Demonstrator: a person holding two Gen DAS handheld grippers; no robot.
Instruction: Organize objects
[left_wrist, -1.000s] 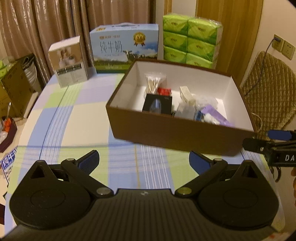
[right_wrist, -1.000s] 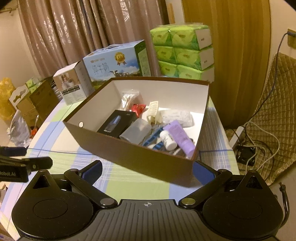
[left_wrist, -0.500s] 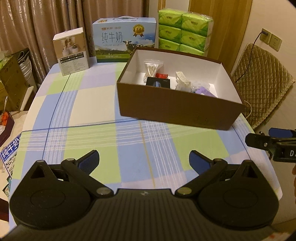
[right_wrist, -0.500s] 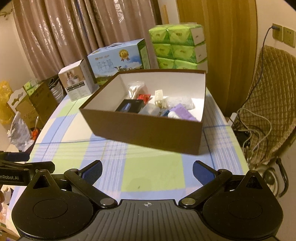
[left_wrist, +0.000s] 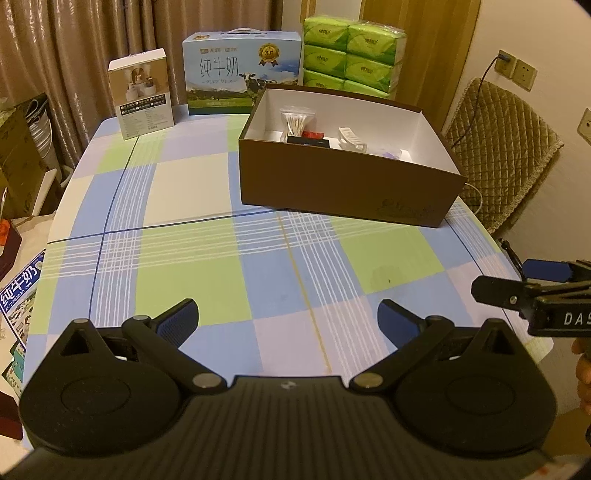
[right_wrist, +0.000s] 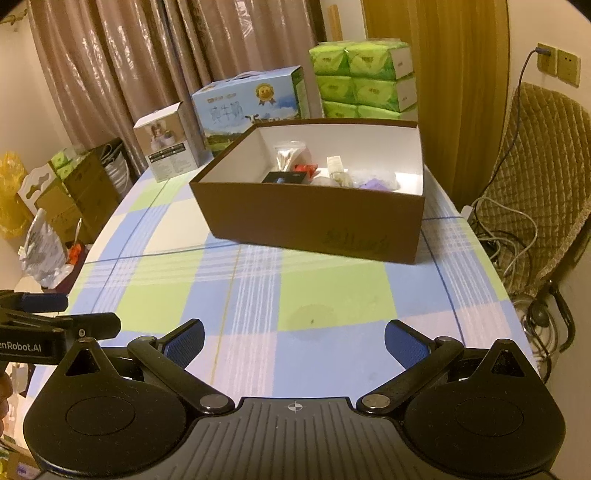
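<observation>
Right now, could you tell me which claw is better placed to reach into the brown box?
Right, marginally: the right claw faces the brown box nearly head-on, while the left claw sees it off to its right. Both are open.

Home dining room, curtains (left_wrist: 74, 55), checked tablecloth (left_wrist: 192, 192)

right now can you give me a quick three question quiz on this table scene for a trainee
1. True or false: the left hand-held gripper is shut on a bag of cotton swabs.
2. Multiple choice: the brown box is A) closed with a lid, B) open with small items inside, C) tipped on its side.
3. Fill in: stacked behind the brown box are green packs of ____.

Key
1. False. Both it and the right hand-held gripper are open and hold nothing; the bag of cotton swabs lies in the box.
2. B
3. tissues
</observation>
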